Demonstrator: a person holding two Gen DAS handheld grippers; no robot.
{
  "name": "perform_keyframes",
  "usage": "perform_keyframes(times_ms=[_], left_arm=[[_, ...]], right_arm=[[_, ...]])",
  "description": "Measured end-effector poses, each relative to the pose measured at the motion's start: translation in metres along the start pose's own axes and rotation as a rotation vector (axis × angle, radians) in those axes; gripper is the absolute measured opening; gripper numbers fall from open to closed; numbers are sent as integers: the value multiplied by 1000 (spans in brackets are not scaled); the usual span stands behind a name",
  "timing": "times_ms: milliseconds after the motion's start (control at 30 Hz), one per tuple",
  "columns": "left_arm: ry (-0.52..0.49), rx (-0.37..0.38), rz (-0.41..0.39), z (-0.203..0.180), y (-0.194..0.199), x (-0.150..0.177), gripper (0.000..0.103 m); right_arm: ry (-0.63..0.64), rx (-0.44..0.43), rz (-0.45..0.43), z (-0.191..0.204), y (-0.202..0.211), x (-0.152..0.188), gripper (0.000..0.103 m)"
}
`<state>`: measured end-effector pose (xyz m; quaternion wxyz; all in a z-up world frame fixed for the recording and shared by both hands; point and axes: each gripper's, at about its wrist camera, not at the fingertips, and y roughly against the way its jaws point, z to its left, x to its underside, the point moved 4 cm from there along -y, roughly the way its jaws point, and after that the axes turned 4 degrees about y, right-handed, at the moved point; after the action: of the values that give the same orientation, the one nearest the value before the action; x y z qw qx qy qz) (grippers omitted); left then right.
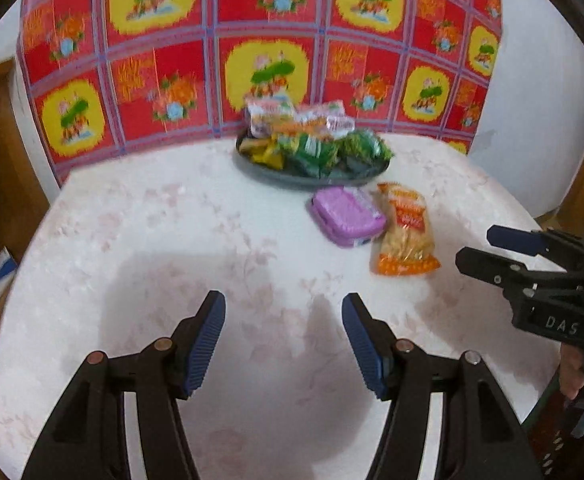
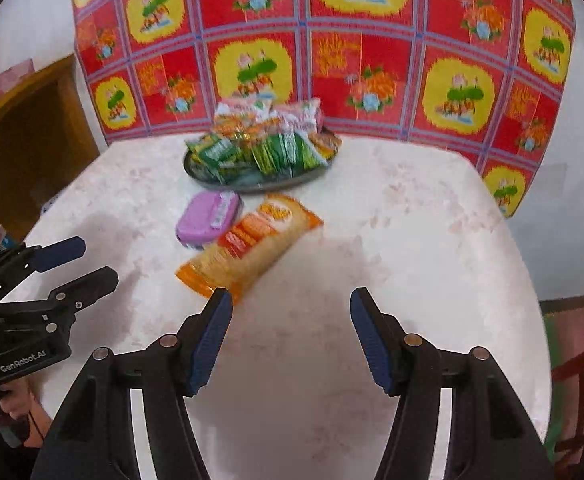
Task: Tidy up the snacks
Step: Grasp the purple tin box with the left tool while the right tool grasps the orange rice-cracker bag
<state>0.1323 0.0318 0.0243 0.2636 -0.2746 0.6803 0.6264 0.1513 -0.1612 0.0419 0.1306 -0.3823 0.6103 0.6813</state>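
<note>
Tool in my right hand (image 2: 290, 336), half open and empty, sits nearest the orange snack packet (image 2: 248, 246), whose long axis runs diagonally up-right from its left finger.

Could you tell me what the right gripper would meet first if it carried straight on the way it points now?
Probably bare tabletop: the right gripper is open, and the orange snack packet lies just left of its line.

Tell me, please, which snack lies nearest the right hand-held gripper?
The long orange packet, off the tray; its near end almost reaches the right hand-held gripper.
</note>
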Motion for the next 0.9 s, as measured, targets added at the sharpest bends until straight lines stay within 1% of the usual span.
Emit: perform_keyframes(times_ms=[100, 233, 333, 400, 433, 533, 900], left_arm=[[6, 0, 27, 1, -8, 3, 64], [-8, 2, 29, -1, -8, 3, 65], [-42, -6, 35, -6, -10, 4, 71], [-45, -13, 34, -7, -12, 4, 73], [-43, -14, 32, -7, -12, 4, 73], [-40, -9, 29, -7, -12, 5, 73], [-41, -17, 21, -7, -11, 5, 74]], right_arm=[[3, 1, 10, 2, -8, 2, 63], [-9, -11, 30, 5, -20, 2, 63], [-2, 18, 22, 6, -20, 1, 63], [19, 30, 23, 8, -21, 1, 66], [37, 34, 26, 11, -22, 1, 69], [45, 27, 26, 13, -24, 0, 72], [40, 14, 23, 12, -23, 1, 73]])
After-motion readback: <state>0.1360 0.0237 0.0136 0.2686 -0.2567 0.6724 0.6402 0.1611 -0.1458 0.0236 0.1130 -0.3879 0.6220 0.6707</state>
